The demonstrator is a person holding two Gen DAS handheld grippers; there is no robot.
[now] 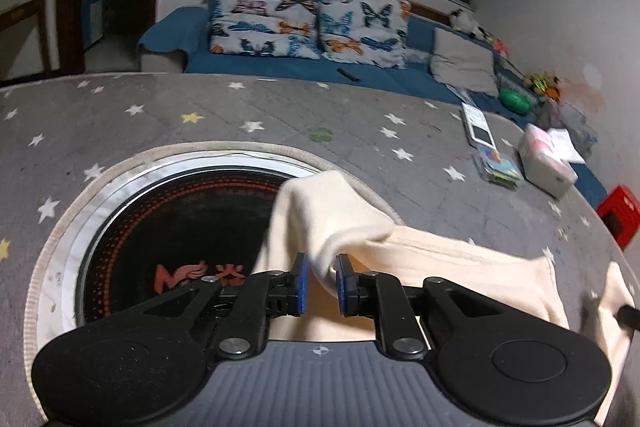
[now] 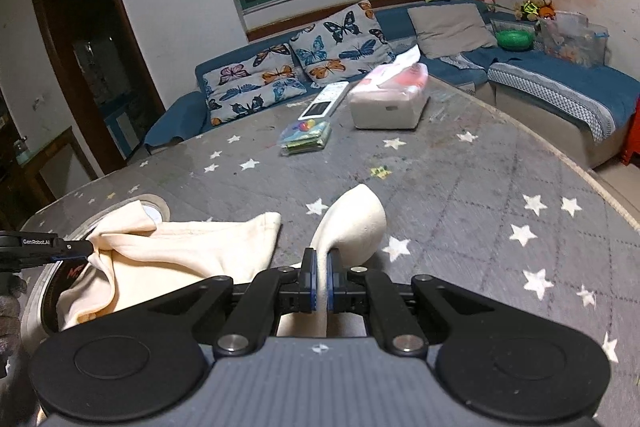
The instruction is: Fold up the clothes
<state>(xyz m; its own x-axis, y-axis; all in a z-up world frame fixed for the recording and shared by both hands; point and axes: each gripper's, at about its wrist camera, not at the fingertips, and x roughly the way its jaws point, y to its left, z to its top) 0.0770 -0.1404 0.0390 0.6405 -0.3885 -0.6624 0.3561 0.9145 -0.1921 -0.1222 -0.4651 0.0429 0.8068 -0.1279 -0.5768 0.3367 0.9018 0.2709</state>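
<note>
I hold the soft, light cream cotton garment (image 2: 192,251) by bunched folds, clenched in both the left tool (image 1: 320,283) and the right tool (image 2: 321,281); the cloth sags between them.

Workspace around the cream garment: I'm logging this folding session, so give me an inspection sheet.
Surface: grey star-print table cover, with a round black induction hob set into it.
Job's things: one cream garment, rumpled, partly draped over the hob.
Clutter: tissue pack, white remote, card packet at the far side.
Grippers: left gripper has cloth between its fingers, with a gap showing; right gripper pinches a cloth fold.
Cables: nothing seen.
Surroundings: blue sofa with butterfly cushions, dark window, doorway.
</note>
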